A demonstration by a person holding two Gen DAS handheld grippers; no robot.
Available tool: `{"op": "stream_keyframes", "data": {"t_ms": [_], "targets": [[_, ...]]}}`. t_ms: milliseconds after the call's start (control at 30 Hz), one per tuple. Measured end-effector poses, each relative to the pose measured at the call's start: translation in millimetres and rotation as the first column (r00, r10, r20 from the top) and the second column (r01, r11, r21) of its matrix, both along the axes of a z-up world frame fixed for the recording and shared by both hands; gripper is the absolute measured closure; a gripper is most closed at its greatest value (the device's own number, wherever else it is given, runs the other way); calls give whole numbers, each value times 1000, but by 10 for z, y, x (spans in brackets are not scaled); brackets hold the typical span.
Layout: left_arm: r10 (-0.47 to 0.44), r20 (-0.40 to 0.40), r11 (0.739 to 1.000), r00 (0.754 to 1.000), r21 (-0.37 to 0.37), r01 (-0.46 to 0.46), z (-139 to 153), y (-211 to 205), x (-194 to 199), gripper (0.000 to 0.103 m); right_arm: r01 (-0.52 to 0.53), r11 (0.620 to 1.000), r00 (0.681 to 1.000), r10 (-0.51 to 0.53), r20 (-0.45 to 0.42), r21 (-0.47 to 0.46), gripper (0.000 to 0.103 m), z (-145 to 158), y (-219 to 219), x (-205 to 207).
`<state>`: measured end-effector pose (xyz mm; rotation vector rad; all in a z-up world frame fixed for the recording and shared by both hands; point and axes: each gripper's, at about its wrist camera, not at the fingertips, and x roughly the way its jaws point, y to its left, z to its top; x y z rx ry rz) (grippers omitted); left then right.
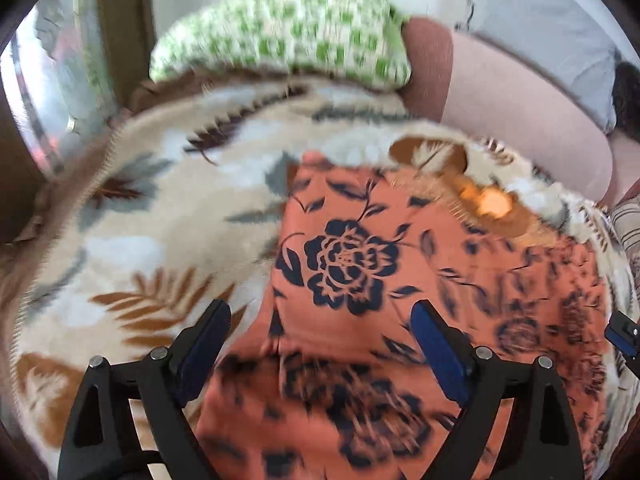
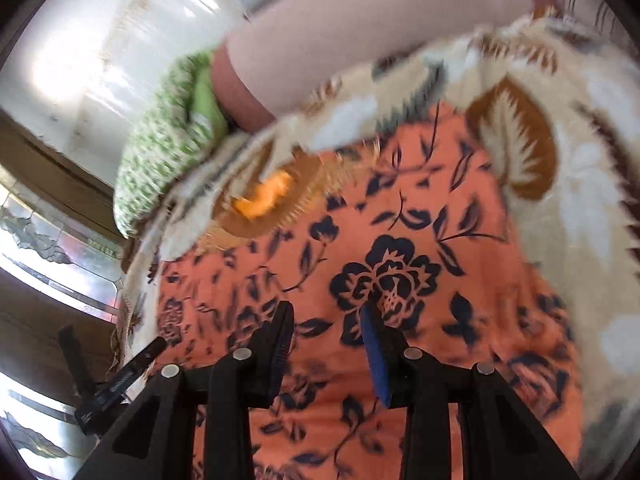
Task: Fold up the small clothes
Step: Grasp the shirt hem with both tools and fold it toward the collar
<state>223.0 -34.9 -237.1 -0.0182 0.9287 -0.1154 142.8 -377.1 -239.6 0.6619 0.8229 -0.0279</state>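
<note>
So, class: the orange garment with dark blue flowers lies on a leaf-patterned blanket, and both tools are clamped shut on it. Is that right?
Not quite. The orange garment does lie on the leaf-patterned blanket, but both tools are open. The left tool in the left wrist view and the right tool in the right wrist view each show spread fingers gripping nothing.

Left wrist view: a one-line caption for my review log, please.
Open left gripper poised over an orange cloth with dark blue flowers, spread on a beige leaf-patterned fleece blanket; motion-blurred.
</note>
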Motion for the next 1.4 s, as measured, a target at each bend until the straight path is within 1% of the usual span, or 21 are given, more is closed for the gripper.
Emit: {"op": "stream_keyframes", "data": {"t_ms": [67,133,167,267,300,333,367,467,600,900,1033,1100,1167,1267,1333,1367,1400], "targets": [[-3,66,1000,998,19,2,276,-53,-298,11,-11,999,998,14,64,-48,64,227,76,-249],[-3,104,999,995,45,-2,493,-100,-494,11,-15,994,992,29,126,-108,64,471,190,-497],[-8,126,998,992,58,1,619,-119,-634,11,-9,991,989,30,147,-135,64,544,197,-659],[-20,184,998,983,67,8,898,-92,-887,11,-5,977,980,48,193,-215,64,827,338,-1062],[-21,208,998,978,67,7,1004,-68,-987,11,-4,971,978,54,203,-239,60,904,356,-1189],[-20,228,998,973,67,5,1076,-60,-1081,11,-3,966,976,60,212,-257,52,965,395,-1279],[-21,251,998,968,66,4,1158,-45,-1176,11,0,965,972,61,225,-262,41,1040,406,-1415],[-24,287,998,958,63,6,1312,-3,-1388,11,-11,969,960,80,269,-247,41,1144,481,-1636],[-33,324,998,946,66,13,1455,29,-1595,11,-25,965,956,99,276,-260,41,1201,602,-1791],[-36,360,996,932,94,2,1638,75,-1860,11,-4,973,946,78,314,-230,41,1375,611,-2134],[-40,377,994,925,105,0,1655,82,-1962,11,32,970,947,47,317,-241,41,1433,515,-2335],[-44,372,994,927,107,4,1632,83,-1984,11,48,971,949,30,315,-235,41,1431,449,-2420],[-54,357,994,933,111,15,1597,71,-1979,11,68,970,952,7,307,-233,41,1400,376,-2499],[-83,302,992,950,116,50,1488,107,-1944,11,72,974,961,-10,275,-216,41,1302,254,-2571],[-99,279,989,955,136,63,1353,201,-1957,11,62,978,973,-16,228,-198,41,1176,148,-2615],[-109,254,987,961,143,74,1260,266,-1950,11,59,978,980,-18,199,-202,41,1083,74,-2651],[-117,209,986,971,137,90,1126,370,-1934,11,60,977,984,-24,175,-205,41,993,9,-2684]]}}
